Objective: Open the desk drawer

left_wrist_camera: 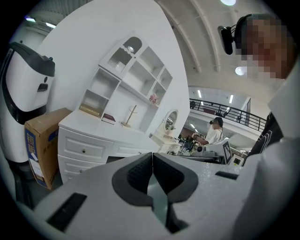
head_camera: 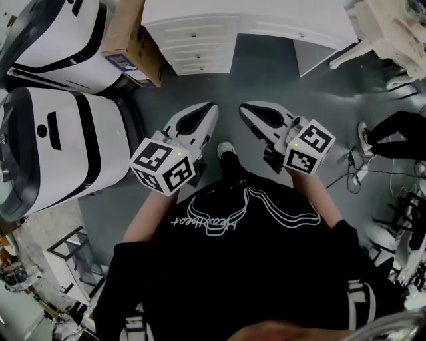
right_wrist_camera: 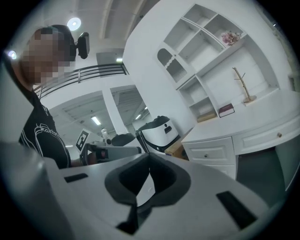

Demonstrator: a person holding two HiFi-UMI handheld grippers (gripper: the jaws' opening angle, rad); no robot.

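Grey floor separates the white table from the left claw and right claw, both pressed together and empty. This looks like the approach; next, reach a drawer.

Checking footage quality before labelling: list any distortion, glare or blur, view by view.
Head view: evenly lit and sharp, fisheye bends the white desk at the top. Left gripper view: dark round vignette, ceiling lamp blown out, shelves bowed. Right gripper view: same vignette, a second lamp glaring, desk edges curved.
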